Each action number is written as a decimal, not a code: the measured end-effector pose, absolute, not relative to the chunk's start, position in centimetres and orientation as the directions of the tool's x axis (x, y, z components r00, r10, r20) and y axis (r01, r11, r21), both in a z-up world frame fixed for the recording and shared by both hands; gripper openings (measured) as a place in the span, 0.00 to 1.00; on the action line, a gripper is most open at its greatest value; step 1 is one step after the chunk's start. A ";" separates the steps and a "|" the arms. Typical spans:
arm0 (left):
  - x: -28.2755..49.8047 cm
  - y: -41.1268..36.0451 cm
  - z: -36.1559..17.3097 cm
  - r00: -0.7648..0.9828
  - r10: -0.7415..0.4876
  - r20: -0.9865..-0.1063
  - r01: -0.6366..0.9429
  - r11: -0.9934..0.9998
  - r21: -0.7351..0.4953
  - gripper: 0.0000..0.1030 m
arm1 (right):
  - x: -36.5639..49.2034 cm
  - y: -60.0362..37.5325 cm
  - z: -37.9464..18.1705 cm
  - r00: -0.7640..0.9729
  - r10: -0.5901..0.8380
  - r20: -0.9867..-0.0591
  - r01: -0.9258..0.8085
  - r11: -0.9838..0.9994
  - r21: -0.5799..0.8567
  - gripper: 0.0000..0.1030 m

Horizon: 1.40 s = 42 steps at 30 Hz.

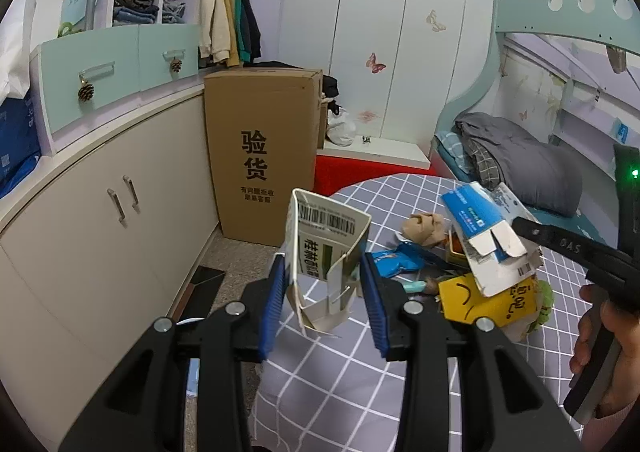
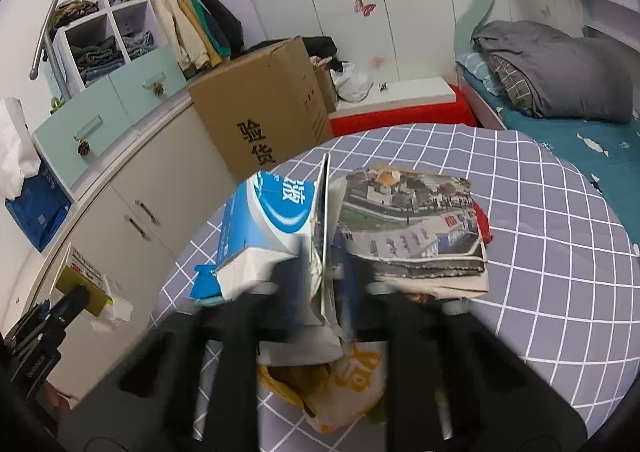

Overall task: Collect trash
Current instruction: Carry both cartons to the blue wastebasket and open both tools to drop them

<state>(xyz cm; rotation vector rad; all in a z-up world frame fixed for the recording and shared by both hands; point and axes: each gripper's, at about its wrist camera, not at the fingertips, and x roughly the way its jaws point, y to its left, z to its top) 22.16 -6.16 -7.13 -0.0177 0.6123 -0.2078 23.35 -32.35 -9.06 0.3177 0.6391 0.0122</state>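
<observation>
Holding a white carton (image 1: 326,252) between its fingers above the counter (image 1: 340,372), the left gripper (image 1: 326,294) waits while the right gripper (image 2: 326,284) pinches a flattened blue box (image 2: 272,220); both probably need carrying to a bin next.

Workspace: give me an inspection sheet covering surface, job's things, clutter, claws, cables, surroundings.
Surface: round table under a grey grid-pattern cloth.
Job's things: white barcoded carton between the left claw's fingers; flattened blue-and-white box in the right claw.
Clutter: crumpled brown paper, blue wrapper, yellow bag, folded newspaper on the table.
Claws: left claw closed on the carton; right claw blurred, gripping the box's flattened edge.
Cables: nothing seen.
Surroundings: tall cardboard box on the floor, cabinet, bed with grey quilt.
</observation>
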 end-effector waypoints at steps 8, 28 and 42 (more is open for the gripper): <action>22.6 -2.6 -7.5 0.803 -0.191 -0.565 0.151 0.982 -0.116 0.36 | 20.2 -28.6 -4.1 0.893 0.064 -0.446 0.028 0.980 0.196 0.06; 23.3 17.7 -16.2 0.707 0.105 -0.699 -0.254 0.960 -0.113 0.36 | 26.2 -0.4 -14.8 0.641 0.412 -0.647 -0.366 0.906 0.214 0.06; 30.0 25.9 -24.9 0.539 0.147 -0.829 -0.383 0.920 -0.086 0.36 | 37.0 6.4 -27.7 0.483 0.418 -0.769 -0.303 0.904 0.300 0.75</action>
